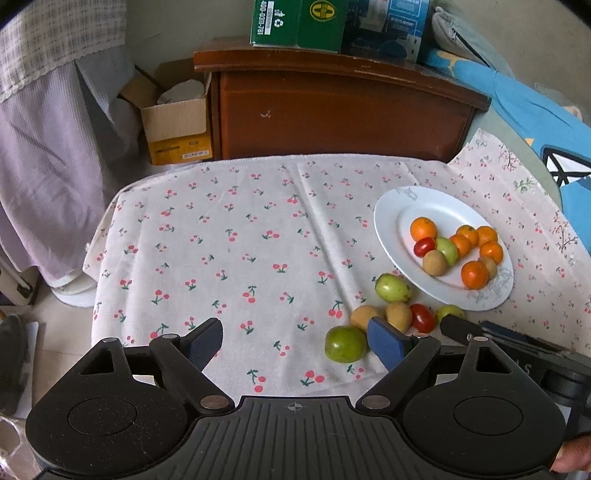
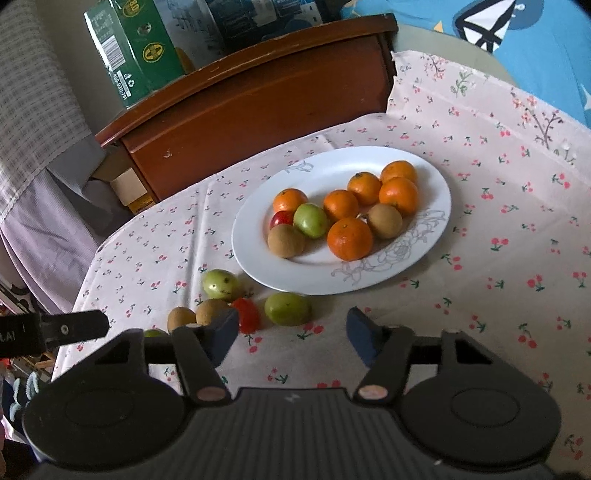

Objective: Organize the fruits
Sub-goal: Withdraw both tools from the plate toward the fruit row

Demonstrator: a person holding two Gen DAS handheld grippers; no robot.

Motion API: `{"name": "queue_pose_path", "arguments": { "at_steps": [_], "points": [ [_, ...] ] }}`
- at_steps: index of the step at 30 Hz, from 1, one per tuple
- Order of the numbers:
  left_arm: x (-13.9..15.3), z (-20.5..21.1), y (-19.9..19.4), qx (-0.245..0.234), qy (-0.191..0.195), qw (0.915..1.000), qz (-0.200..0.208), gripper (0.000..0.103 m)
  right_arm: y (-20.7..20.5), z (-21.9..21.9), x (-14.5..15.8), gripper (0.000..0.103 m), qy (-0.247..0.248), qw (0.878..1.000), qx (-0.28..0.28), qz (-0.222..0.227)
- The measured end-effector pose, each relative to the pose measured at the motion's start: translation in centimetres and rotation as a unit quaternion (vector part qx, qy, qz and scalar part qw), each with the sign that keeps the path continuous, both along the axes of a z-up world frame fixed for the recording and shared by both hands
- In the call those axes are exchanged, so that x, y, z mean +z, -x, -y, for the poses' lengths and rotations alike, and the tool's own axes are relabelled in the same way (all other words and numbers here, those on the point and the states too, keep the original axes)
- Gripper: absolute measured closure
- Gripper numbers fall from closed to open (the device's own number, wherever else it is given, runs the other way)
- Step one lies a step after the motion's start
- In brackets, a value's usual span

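A white plate [image 1: 388,210] [image 2: 332,162] holds several oranges, two brown fruits, a green fruit and a red tomato. Loose fruit lies in front of it on the cherry-print cloth. My left gripper [image 1: 295,343] is open, and a green fruit [image 1: 345,343] lies on the cloth just inside its right finger. Two brown fruits [image 1: 399,315], a red tomato [image 1: 423,317] and another green fruit [image 1: 392,288] sit beyond. My right gripper [image 2: 291,336] is open with nothing between its pads. A green fruit [image 2: 287,308] lies just ahead of its gap, and the red tomato [image 2: 246,314] is beside its left finger.
A brown wooden cabinet [image 1: 332,110] stands behind the table with green and blue boxes [image 1: 299,22] on top. A cardboard box [image 1: 177,122] sits on the floor at the left. Blue fabric [image 1: 535,110] lies at the right. A person's fingertip [image 1: 572,458] shows at the lower right.
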State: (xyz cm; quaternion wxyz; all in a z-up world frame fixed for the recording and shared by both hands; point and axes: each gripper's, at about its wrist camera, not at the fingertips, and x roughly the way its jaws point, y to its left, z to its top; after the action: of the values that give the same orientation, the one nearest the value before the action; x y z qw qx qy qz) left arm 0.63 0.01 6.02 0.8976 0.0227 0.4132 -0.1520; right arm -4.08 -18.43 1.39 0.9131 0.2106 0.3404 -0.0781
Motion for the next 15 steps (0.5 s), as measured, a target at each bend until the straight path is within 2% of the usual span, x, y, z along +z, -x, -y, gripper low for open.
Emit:
{"name": "queue_pose_path", "arguments": {
  "at_steps": [3, 10, 13, 15],
  "points": [
    [-0.3, 0.0, 0.1, -0.001, -0.008, 1.0000, 0.000, 0.016, -0.4, -0.2, -0.2, 0.053, 0.002, 1.000, 0.004, 0.002],
    [-1.2, 0.6, 0.3, -0.018, -0.028, 0.9994, 0.001, 0.017, -1.2, -0.3, -0.5, 0.061, 0.005, 1.000, 0.002, 0.006],
    [-1.5, 1.2, 0.6, -0.033, -0.036, 0.9988, 0.007, 0.018, -1.3, -0.3, -0.5, 0.072, 0.011, 1.000, 0.001, 0.001],
    [-1.7, 1.6, 0.6, -0.042, -0.039, 0.9983, 0.010, 0.018, -1.2, -0.2, -0.5, 0.072, 0.007, 1.000, 0.002, -0.001]
  ]
}}
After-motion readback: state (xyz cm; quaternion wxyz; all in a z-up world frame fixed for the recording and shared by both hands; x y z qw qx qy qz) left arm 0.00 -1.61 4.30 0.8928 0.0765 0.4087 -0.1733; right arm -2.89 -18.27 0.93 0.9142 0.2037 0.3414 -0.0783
